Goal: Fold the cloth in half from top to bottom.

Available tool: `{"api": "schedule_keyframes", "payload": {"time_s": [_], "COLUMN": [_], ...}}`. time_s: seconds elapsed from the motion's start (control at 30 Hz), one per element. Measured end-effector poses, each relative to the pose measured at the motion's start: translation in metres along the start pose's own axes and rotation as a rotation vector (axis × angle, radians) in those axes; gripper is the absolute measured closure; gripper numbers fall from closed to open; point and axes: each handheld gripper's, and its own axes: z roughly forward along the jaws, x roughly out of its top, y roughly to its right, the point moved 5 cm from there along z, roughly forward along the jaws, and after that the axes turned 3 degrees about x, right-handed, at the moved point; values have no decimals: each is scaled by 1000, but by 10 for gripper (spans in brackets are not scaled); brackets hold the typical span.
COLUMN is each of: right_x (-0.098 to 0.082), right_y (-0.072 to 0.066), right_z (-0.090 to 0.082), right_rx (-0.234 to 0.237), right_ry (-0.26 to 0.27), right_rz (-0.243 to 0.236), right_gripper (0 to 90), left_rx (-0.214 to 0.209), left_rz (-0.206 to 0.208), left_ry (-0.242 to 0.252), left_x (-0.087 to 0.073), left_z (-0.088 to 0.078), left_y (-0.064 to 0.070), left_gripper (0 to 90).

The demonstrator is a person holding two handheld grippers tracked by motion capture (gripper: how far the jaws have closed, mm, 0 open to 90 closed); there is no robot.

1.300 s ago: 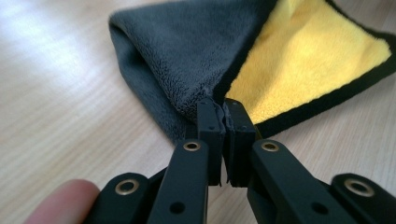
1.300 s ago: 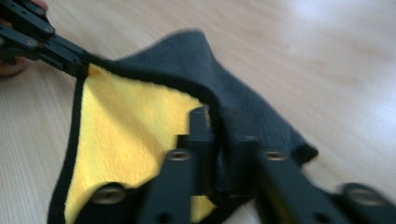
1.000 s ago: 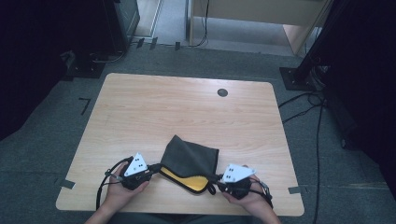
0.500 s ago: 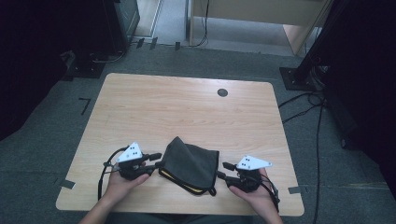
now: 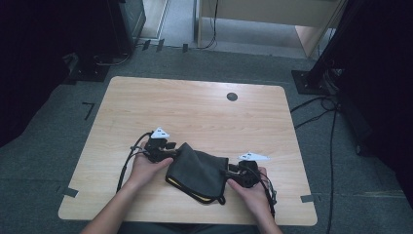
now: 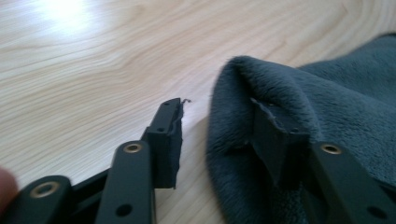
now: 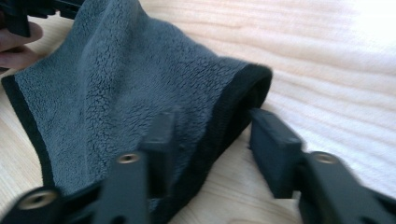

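1. Since the frame a second ago, I see the left gripper (image 5: 171,146) has shifted up and to the right along the cloth's left edge, and the right gripper (image 5: 228,174) has come in against the cloth's right edge; half a second ago both stood off to the sides of it.
2. The yellow patch that showed wide at the cloth's near edge a second ago is now only a thin yellow line along that edge.
3. The cloth (image 5: 198,170) is a dark grey fleecy piece, folded, lying on the tabletop (image 5: 204,112) near the person's edge, between the two hands.
4. Left gripper (image 6: 217,126): its jaws have just been opening and now stand partly apart. In the left gripper view, a rounded fold of the cloth (image 6: 289,93) sits between them, lying against the right-hand jaw, while the left-hand jaw stands clear over bare wood. I do not see it pinched.
5. Right gripper (image 7: 210,123): jaws partly apart. In the right gripper view, the dark-bound corner of the cloth (image 7: 116,79) lies between them; one jaw rests over the fleece, the other stands just beside the edge with a gap. No squeeze on the cloth.
6. The person's left hand (image 5: 146,168) and right hand (image 5: 253,192) hold the grippers low over the tabletop.
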Motion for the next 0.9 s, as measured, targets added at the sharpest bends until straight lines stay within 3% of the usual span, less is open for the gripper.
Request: {"api": "schedule_keyframes", "payload": {"time_s": [0.1,0.17,0.2,0.23,0.33,0.4,0.47,0.5,0.53,0.57,0.63,0.73,0.8,0.83,0.9], "right_x": [0,5,10,16,39,48,49,49,50,49,44,28,16,11,5], "right_y": [-1,2,4,7,14,15,19,23,25,25,19,-1,-14,-20,-29], "right_z": [2,1,0,-2,-3,10,25,28,27,23,13,4,2,1,0], "right_rx": [9,9,5,-2,-39,-58,-129,-166,-149,-141,-131,-43,-15,-2,-22], "right_ry": [-6,19,36,60,140,128,66,67,93,121,153,144,129,132,166], "right_rz": [-15,-24,-18,-18,-58,-105,-120,-108,-73,-50,-59,-140,-189,-210,-265], "right_gripper": [778,845,854,858,859,809,689,666,642,623,607,558,510,503,489], "left_rx": [-2,1,12,17,30,110,188,196,175,169,194,157,111,98,85], "left_rz": [81,63,36,-21,-212,-265,-298,-359,-402,-403,-335,-217,-147,-109,-62], "left_ry": [13,34,62,121,202,187,153,152,169,172,171,177,187,188,194], "left_x": [-1,2,4,8,16,15,10,6,4,2,-2,-10,-16,-19,-25], "left_z": [4,2,0,-5,-10,-3,3,2,-2,-8,-18,-33,-41,-44,-49], "left_y": [7,6,3,-3,-19,-29,-41,-50,-55,-57,-55,-39,-24,-17,-6], "left_gripper": [820,872,880,884,885,879,852,800,738,696,679,658,646,636,625]}}
